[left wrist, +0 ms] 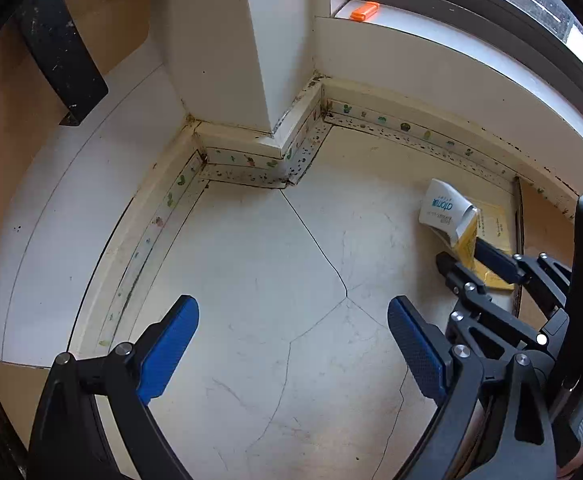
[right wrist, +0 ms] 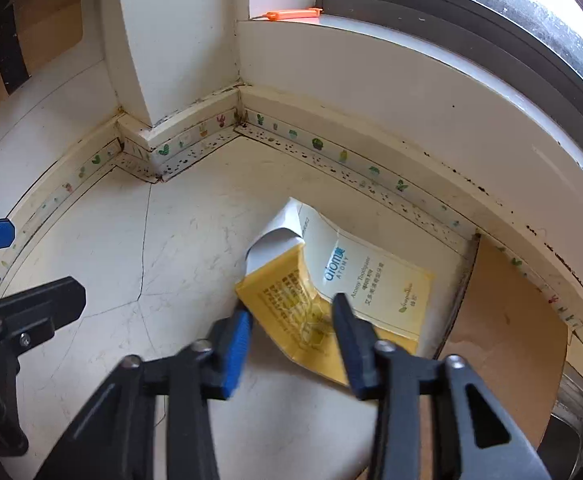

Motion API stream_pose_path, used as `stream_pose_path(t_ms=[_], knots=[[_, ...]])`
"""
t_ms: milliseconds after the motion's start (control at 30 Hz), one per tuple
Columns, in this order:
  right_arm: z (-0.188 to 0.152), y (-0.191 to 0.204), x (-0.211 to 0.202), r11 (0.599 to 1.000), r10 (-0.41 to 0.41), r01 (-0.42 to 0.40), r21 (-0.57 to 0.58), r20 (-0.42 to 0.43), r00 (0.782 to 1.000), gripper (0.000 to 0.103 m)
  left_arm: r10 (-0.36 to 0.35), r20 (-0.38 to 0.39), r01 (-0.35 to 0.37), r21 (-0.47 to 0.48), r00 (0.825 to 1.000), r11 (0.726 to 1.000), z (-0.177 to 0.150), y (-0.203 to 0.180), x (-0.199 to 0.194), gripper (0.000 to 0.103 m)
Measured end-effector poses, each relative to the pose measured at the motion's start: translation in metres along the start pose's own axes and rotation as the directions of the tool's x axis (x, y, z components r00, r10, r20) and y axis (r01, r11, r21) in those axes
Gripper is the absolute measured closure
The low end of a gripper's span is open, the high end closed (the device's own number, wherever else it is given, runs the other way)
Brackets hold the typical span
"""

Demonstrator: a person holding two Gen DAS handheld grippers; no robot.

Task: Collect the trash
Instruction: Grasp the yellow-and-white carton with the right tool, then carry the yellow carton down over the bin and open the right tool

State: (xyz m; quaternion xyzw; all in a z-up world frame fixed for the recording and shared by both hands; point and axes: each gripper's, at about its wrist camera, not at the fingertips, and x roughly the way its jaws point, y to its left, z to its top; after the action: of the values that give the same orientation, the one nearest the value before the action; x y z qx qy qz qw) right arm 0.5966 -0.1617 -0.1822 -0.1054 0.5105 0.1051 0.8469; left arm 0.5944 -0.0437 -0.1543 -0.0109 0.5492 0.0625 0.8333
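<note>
Flat yellow-and-white toothpaste box [right wrist: 331, 280], bent and crumpled, lay on cracked white floor [right wrist: 195, 240] near wall skirting with little cactus stickers [right wrist: 319, 146]. Brown cardboard sheet [right wrist: 503, 320] lay just beside box. Right gripper [right wrist: 291, 316] pointed down at box, blue-padded fingers [right wrist: 237, 336] on either side of box's yellow end, partly closed; firm pinch unclear. Left gripper [left wrist: 293, 320] hung wide open over bare floor, box off to its right.

Cracked pale floor [left wrist: 275, 280], cream wall corner w/ skirting [right wrist: 195, 120], dark-framed window [right wrist: 471, 12], daylight
</note>
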Motion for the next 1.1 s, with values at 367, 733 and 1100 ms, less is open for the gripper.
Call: stream_pose_path(t_ms=[367, 733, 1100], knots=[[-0.015, -0.009, -0.038, 0.991, 0.125, -0.127, 0.036, 0.056, 0.991, 0.083, -0.006, 0.009, 0.006, 0.014, 1.000, 1.000, -0.020, 0.005, -0.025, 0.009], [-0.039, -0.002, -0.100, 0.953, 0.263, -0.271, 0.137, 0.074, 0.962, 0.084, -0.028, 0.054, 0.024, 0.064, 0.998, 0.998, -0.061, 0.020, -0.081, 0.009], [-0.086, 0.039, -0.182, 0.944, 0.256, -0.274, 0.182, 0.118, 0.960, 0.084, -0.120, 0.113, 0.105, 0.131, 0.986, 0.986, -0.123, 0.046, -0.144, 0.009]])
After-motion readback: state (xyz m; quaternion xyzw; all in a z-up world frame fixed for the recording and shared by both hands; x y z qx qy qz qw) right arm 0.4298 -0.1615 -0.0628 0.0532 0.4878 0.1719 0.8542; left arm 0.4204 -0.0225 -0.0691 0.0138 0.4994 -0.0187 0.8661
